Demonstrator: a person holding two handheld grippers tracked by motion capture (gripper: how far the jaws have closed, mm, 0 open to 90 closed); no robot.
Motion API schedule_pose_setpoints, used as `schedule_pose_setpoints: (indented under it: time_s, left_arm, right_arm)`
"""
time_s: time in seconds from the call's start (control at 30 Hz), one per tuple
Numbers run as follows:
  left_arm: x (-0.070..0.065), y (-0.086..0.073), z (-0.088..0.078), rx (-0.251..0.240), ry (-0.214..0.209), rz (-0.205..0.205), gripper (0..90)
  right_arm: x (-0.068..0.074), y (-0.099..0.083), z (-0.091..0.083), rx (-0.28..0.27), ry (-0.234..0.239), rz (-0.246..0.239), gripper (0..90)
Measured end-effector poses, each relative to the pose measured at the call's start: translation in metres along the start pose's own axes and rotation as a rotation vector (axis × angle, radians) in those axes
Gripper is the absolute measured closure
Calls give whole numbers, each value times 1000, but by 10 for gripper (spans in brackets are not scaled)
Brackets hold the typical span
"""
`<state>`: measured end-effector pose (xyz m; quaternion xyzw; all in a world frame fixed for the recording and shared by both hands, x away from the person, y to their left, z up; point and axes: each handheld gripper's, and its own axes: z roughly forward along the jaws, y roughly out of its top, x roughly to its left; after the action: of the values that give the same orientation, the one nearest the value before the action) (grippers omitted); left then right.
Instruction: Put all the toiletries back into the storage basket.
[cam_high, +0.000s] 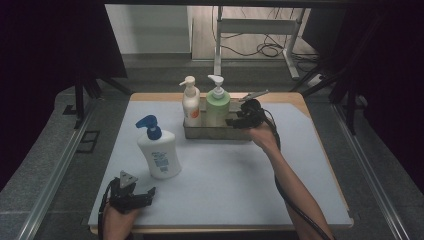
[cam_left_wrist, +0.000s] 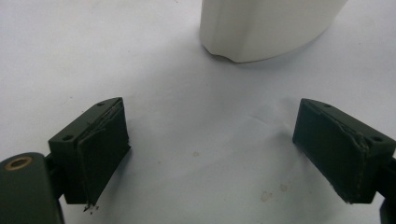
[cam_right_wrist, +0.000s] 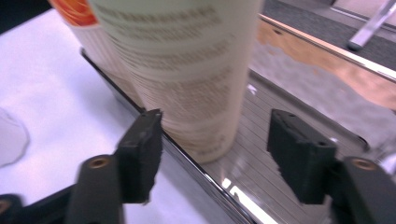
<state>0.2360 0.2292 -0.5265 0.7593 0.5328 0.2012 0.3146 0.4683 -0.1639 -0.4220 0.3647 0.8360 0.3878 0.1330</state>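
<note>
A metal tray (cam_high: 215, 133) at the back of the white mat holds a white pump bottle with an orange label (cam_high: 191, 105) and a pale green pump bottle (cam_high: 218, 107). My right gripper (cam_high: 235, 121) is at the tray's right end. In the right gripper view its jaws (cam_right_wrist: 215, 154) stand apart, one outside the tray wall (cam_right_wrist: 205, 179) and one over the tray floor, with the green bottle (cam_right_wrist: 187, 65) just ahead and no pad touching it. A large white bottle with a blue pump (cam_high: 159, 155) stands front left. My left gripper (cam_high: 147, 192) rests open before its base (cam_left_wrist: 261, 28), nothing between the jaws (cam_left_wrist: 212, 149).
The white mat (cam_high: 235, 185) covers a wooden table whose edge shows behind the tray (cam_right_wrist: 327, 70). A white metal stand (cam_high: 218, 45) and cables are on the floor beyond. Dark curtains hang on both sides.
</note>
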Motion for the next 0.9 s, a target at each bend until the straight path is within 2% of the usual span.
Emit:
schedule_pose_setpoints:
  time_s: [0.07, 0.1, 0.17, 0.2, 0.23, 0.3, 0.33, 0.37, 0.47, 0.53, 0.9]
  left_arm:
    - [0, 0, 0, 0, 0, 0, 101]
    - [0, 0, 0, -1, -1, -1, 101]
    - [0, 0, 0, 0, -1, -1, 101]
    - [0, 0, 0, 0, -1, -1, 101]
    - [0, 0, 0, 1, 0, 0, 101]
    - [0, 0, 0, 1, 0, 0, 101]
    - [0, 0, 0, 1, 0, 0, 101]
    - [0, 0, 0, 1, 0, 1, 101]
    - [0, 0, 0, 0, -1, 0, 101]
    - [0, 0, 0, 0, -1, -1, 101]
    - [0, 0, 0, 1, 0, 0, 101]
  right_arm:
    - [-1, -1, 0, 1, -10, 7, 457]
    - [-4, -2, -1, 12, -26, 33, 544]
    - [-6, -3, 0, 14, -31, 52, 599]
    - [-6, -3, 0, 14, -31, 52, 599]
    - [-7, -3, 2, 14, -24, 61, 670]
    - [-8, -3, 5, 21, -33, 65, 737]
    - [-8, -3, 5, 21, -33, 65, 737]
    - [-7, -4, 9, 28, -37, 71, 797]
    - [-8, -4, 16, 38, -51, 81, 869]
    - [-8, -5, 20, 43, -58, 86, 896]
    - [-13, 0, 36, 76, -80, 127, 900]
